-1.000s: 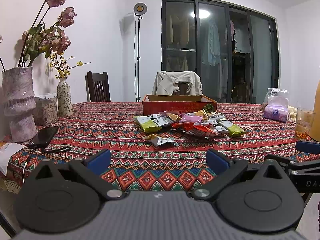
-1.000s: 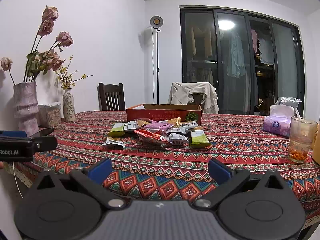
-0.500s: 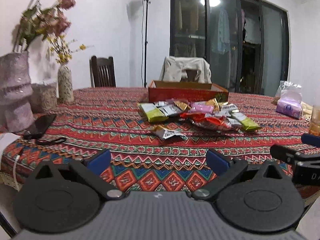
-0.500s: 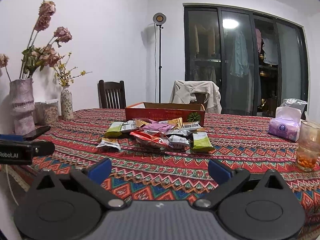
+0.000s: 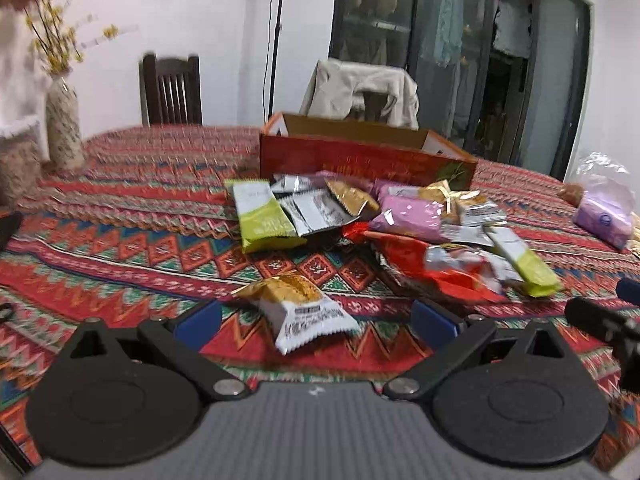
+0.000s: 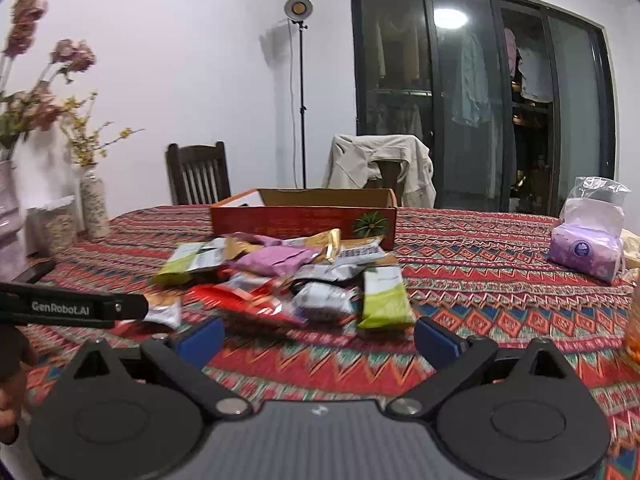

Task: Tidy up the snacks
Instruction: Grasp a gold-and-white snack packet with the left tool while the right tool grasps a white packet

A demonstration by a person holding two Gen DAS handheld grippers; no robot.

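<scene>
Left tongs (image 5: 316, 322) spread wide, gripping nothing, low over a worktop (image 5: 120, 248) in red zigzag-patterned cloth. Between the blue pads, a white and gold foil snack packet (image 5: 298, 308), lying flat. Beyond, heaped loose snack packets (image 5: 384, 224) before an open red cardboard box (image 5: 360, 156). Right tongs (image 6: 318, 338) likewise spread and unladen, facing a lime-green wrapped bar (image 6: 384, 296).

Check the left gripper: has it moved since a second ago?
Yes. The left gripper has advanced toward the red box, and now brackets the white-and-gold snack packet.
</scene>
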